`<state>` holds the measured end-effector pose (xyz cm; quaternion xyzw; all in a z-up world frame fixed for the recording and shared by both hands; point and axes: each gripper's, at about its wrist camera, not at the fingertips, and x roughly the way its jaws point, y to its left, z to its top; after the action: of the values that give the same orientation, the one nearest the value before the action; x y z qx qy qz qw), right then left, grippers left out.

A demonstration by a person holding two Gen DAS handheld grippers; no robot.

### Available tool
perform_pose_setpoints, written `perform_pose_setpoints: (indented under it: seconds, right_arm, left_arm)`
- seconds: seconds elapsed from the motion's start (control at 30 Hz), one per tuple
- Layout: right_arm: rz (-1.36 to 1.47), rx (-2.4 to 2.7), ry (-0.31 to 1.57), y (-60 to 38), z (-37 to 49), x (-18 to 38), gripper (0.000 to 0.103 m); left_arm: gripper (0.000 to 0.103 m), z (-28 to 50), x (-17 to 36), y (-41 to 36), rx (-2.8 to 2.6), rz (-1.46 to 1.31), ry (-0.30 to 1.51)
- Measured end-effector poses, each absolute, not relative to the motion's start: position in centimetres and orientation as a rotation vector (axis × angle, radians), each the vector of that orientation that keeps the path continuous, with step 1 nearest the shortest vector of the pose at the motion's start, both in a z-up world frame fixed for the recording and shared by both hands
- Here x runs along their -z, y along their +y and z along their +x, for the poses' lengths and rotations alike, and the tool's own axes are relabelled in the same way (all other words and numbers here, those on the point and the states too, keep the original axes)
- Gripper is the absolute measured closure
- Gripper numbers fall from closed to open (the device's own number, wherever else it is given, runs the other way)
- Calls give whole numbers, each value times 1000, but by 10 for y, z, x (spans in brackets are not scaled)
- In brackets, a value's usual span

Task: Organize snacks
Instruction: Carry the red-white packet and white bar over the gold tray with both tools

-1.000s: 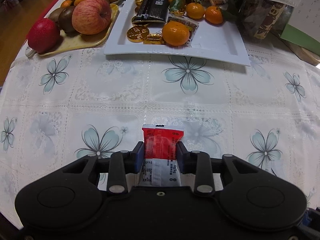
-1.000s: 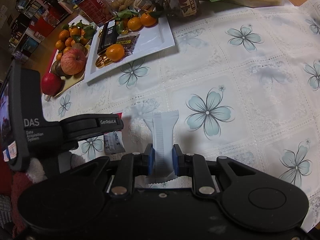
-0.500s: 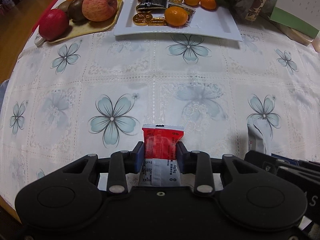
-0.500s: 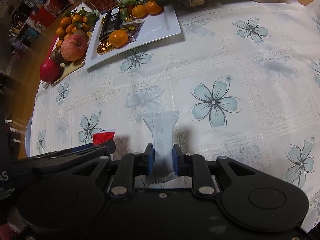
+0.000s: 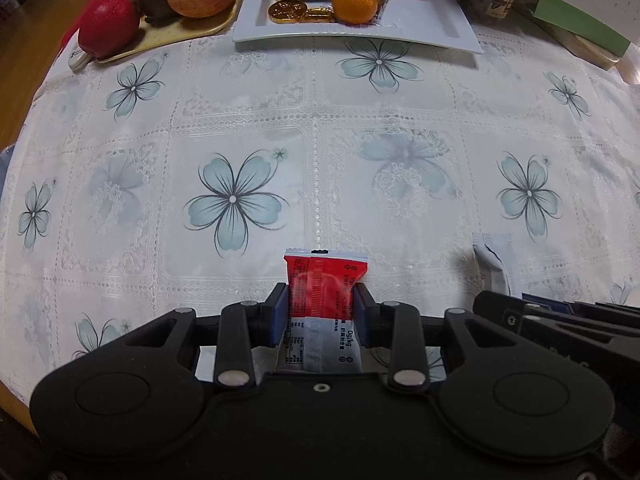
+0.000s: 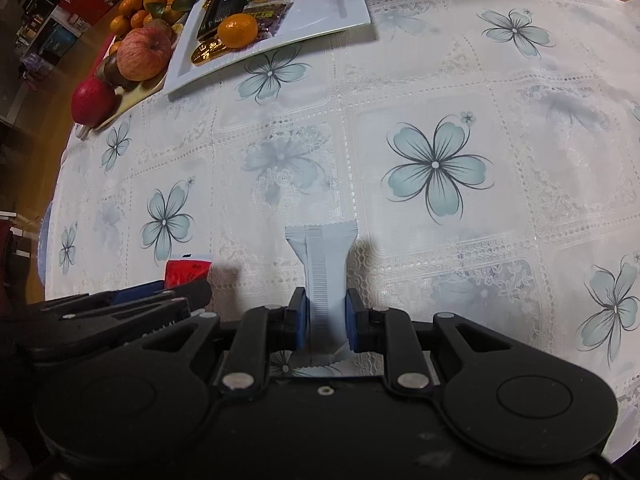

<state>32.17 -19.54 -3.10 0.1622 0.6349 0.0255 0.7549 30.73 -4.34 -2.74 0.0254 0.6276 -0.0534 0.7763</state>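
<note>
My left gripper (image 5: 320,316) points steeply down at the flowered tablecloth (image 5: 400,112), its blue pads clamped on both sides of a red-and-white snack packet (image 5: 324,296) that stands upright between them. Just to its right, my right gripper (image 6: 323,318) tilts down the same way, pinched almost fully closed on a pale grey sachet (image 6: 322,264). The white tray (image 5: 424,28) of snacks lies far across the table, the fruit plate (image 5: 192,32) to its left.

The red and white snack packet (image 5: 325,292) reads "0g/kg"; its other print is too small to read
</note>
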Motion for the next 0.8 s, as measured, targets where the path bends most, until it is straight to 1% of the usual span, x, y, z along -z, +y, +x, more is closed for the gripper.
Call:
perform_pose_setpoints:
  seconds: [0.23,0.5,0.67,0.8]
  right_arm:
    - [304,-49,1408,-193,314,41,82]
    - [258,0,1386,-197,316,45,82]
    - [225,-34,1327,-194,310,34,82]
    - [264,-77,1258,-197,287,16,82]
  left_arm:
    - [61,305,23,-34,113,55,1379]
    - [61,308,30,-28,123,5,1435]
    - [61,294,17,-29,97,54,1368]
    - [61,272,-1,-21,101,33,1314]
